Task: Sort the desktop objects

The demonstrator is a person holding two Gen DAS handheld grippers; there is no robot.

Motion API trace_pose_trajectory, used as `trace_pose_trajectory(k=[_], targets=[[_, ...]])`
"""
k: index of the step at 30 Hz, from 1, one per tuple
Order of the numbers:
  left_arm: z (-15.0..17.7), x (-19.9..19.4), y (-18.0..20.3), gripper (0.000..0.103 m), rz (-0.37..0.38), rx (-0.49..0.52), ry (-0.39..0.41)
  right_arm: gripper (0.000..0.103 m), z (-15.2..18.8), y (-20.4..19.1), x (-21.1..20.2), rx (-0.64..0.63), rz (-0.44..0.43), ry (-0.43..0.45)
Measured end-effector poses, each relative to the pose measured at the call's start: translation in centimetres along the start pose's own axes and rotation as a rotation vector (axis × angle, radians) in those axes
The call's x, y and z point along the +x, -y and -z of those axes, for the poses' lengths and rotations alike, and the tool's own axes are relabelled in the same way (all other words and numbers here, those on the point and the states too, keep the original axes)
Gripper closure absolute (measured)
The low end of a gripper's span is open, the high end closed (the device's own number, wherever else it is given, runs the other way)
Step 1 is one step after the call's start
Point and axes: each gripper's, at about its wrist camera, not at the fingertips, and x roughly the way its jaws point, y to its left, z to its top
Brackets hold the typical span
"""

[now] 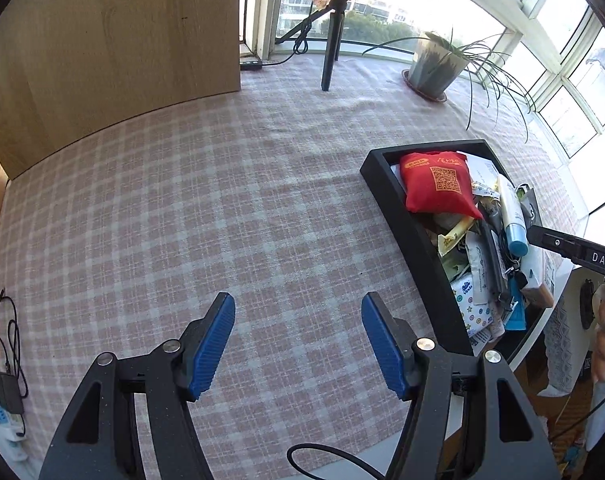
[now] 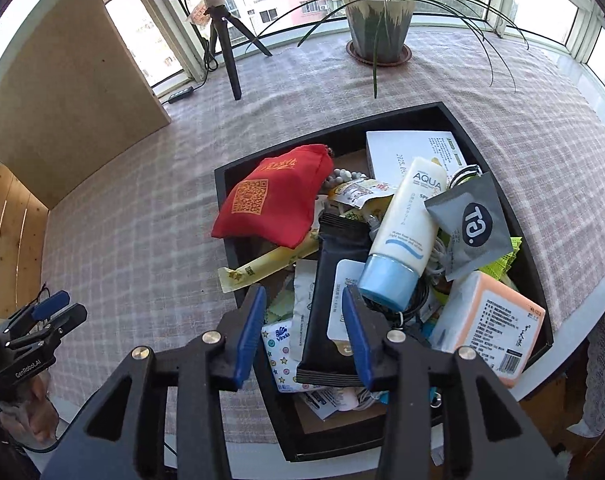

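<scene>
A black tray [image 2: 322, 136] on the checked tablecloth [image 1: 222, 200] is heaped with small items. Among them are a red pouch [image 2: 274, 204], a white tube with a blue cap [image 2: 406, 232], a grey sachet [image 2: 470, 224], a black pouch [image 2: 334, 304] and an orange-and-white tissue pack [image 2: 490, 320]. My right gripper [image 2: 302, 296] hovers over the tray's near end, open, with the black pouch below the gap and nothing pressed by the pads. My left gripper [image 1: 298, 304] is open over bare cloth, left of the tray [image 1: 382, 168]. The red pouch [image 1: 434, 184] lies at the tray's far end.
A potted plant [image 2: 378, 20] and a ring light's tripod [image 2: 226, 52] stand at the back by the windows. A wooden board [image 1: 102, 60] walls the left side. A power adapter with cables [image 1: 8, 392] lies at the left edge. The table's front edge runs just beyond the tray.
</scene>
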Motion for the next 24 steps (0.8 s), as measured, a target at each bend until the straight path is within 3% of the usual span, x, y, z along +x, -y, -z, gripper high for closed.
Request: trace_pose_trajectory(k=[10,16,24], targets=[[2.8,-1.1,-5.5,0.036,-0.082,-0.098,0.022,0.054,2.0,-8.8,2.1,-0.1,-0.075,0.021],[5.1,-1.8,-8.9,0.035,-0.139,-0.157,0.038,0.053,4.3,-13.6,4.1,-0.151,-0.078,0.039],[7.4,-2.5,-12.3,0.029,-0.152,-0.228,0.048,0.051,6.9,-18.5,5.7,-0.212,-0.081,0.054]])
